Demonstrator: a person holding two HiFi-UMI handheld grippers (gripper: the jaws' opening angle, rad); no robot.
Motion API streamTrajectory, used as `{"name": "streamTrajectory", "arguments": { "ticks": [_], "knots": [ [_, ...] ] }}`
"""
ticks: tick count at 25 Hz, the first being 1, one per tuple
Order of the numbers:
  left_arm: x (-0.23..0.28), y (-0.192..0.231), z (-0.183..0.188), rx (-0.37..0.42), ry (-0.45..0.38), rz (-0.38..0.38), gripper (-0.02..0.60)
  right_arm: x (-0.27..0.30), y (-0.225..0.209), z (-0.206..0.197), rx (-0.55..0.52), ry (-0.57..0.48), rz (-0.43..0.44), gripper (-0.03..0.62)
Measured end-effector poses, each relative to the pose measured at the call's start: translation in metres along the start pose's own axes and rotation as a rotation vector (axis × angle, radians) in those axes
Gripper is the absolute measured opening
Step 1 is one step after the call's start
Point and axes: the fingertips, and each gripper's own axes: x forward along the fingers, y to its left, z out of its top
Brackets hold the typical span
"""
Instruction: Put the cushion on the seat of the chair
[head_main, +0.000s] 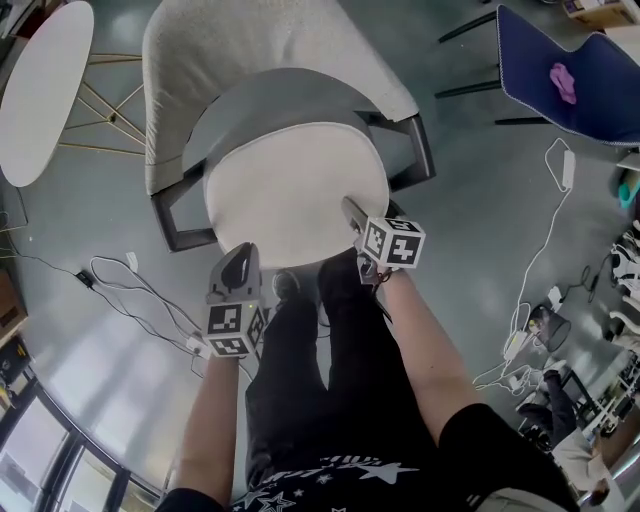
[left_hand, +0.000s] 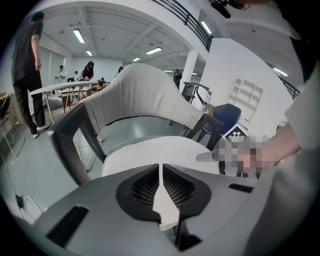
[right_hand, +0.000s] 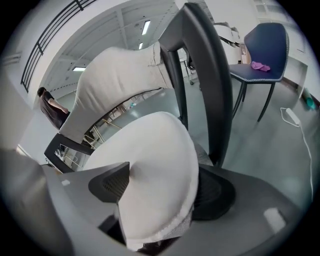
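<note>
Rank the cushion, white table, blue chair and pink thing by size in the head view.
1. cushion
2. white table and blue chair, about alike; the chair is cut off at the edge
3. pink thing

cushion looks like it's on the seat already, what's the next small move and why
Probably open the left gripper to let go of the cushion. The cushion already lies on the seat of the chair. The jaws of the right gripper stand apart around its rim, so only the left one pinches the thin front edge.
</note>
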Motion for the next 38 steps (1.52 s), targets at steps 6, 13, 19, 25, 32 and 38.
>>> {"name": "streamTrajectory", "arguments": {
  "ticks": [6,13,19,25,32,38],
  "knots": [
    [-0.001,0.005,0.008,-0.004,-0.025,-0.009,0.028,-0.019,-0.022,-0.003,-0.012,-0.054,-0.109,0.393],
    [-0.019,0.01,0.037,0.013,-0.101,-0.03,0.028,-0.062,-0.018,0.011,0.041,-0.157,-0.157,0.391],
    [-0.077,0.005,0.07,0.015,-0.178,-0.058,0.028,-0.122,0.03,0.035,0.076,-0.251,-0.111,0.39],
    [-0.136,0.0,0.089,0.047,-0.226,-0.116,0.028,-0.178,0.107,0.065,0.096,-0.368,0.018,0.386],
    [-0.18,0.008,0.103,0.079,-0.296,-0.149,0.028,-0.235,0.18,0.059,0.075,-0.449,0.13,0.225],
    [-0.197,-0.012,0.126,0.12,-0.351,-0.144,0.028,-0.272,0.185,0.092,-0.011,-0.486,0.218,0.048]
  ]
}}
